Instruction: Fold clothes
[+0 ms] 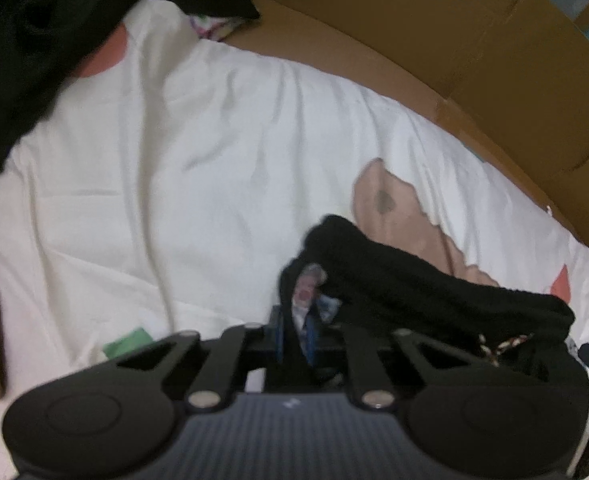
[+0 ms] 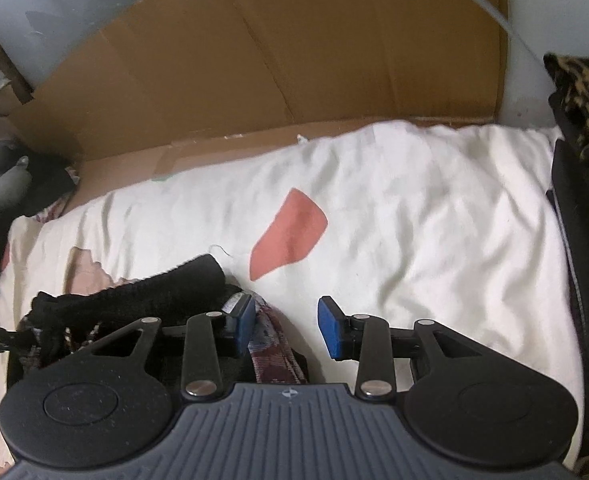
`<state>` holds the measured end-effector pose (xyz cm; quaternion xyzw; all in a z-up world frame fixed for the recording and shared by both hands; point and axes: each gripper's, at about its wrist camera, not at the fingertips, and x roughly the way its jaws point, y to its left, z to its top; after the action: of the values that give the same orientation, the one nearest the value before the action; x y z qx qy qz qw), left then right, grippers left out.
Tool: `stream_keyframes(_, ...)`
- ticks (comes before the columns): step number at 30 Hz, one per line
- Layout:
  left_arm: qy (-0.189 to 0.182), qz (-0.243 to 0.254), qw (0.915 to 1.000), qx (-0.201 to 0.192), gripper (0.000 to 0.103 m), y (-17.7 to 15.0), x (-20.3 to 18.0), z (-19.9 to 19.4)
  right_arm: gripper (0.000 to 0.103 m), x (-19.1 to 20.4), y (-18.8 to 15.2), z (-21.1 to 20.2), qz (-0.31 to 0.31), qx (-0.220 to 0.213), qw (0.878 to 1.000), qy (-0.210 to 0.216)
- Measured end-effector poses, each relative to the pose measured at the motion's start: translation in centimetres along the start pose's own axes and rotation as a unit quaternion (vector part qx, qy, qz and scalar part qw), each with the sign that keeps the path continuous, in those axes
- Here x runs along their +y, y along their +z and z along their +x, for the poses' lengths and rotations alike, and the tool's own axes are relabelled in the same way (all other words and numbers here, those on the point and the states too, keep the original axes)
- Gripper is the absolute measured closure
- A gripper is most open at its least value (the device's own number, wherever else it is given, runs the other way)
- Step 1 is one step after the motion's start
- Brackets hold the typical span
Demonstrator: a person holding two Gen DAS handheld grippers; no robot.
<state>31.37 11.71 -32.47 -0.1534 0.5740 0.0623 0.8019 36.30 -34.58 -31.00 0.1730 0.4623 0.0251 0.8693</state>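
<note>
- left hand-held gripper (image 1: 294, 332) has its jaws pinched together on a fold of the black garment (image 1: 414, 280); you can see a bit of patterned lining bunched between the blue pads (image 1: 279, 336).
- right hand-held gripper (image 2: 286, 326) is about halfway open with nothing clamped. Its pads (image 2: 328, 332) hover over the plaid inner fabric (image 2: 274, 344) at the garment's other end, fabric near the left pad but not gripped as far as I can tell.
- the black garment lies rumpled on the white bedding (image 1: 154, 160) (the one with tan and coral patches), at the near edge, just in front of both grippers. Cardboard (image 2: 254, 60) stands behind the bedding.
- handling-wise: looks like a soft, fuzzy knit, light and floppy, so it will sag and bunch rather than hold a crease. I'd grab it at the hem or the corners and pull it taut before folding.
- labels: there's a small printed patch near the left pads, too blurry to read. No other writing I can make out.
</note>
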Motion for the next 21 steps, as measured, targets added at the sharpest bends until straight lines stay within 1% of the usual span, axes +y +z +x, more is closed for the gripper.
stream_keyframes(2, 0.003, 0.002, 1.0000, -0.002, 0.096, 0.0, 0.7, -0.2, 0.061, 0.1, -0.2, 0.6, -0.003, 0.008, 1.000, 0.000)
stream_keyframes(7, -0.009, -0.005, 0.9999, 0.000, 0.096, -0.1, 2.3, -0.3, 0.061, 1.1, -0.9, 1.9, -0.032, 0.039, 0.999, 0.002)
stream_keyframes(11, -0.015, -0.008, 0.9999, 0.000, 0.096, -0.2, 3.3, -0.3, 0.060, 2.4, -1.9, 2.3, -0.054, 0.053, 0.997, 0.005)
stream_keyframes(16, -0.022, -0.019, 0.9995, 0.010, 0.096, -0.3, 4.3, 0.0, 0.048, 4.5, -3.3, 2.5, -0.087, 0.069, 0.994, 0.003)
stream_keyframes(19, -0.027, -0.023, 0.9993, 0.012, 0.096, -0.4, 4.7, 0.0, 0.046, 5.7, -3.7, 2.3, -0.117, 0.072, 0.991, -0.005)
stream_keyframes(21, -0.031, -0.023, 0.9992, 0.012, 0.096, -0.5, 4.8, -0.1, 0.046, 5.7, -3.2, 1.6, -0.116, 0.068, 0.991, 0.009)
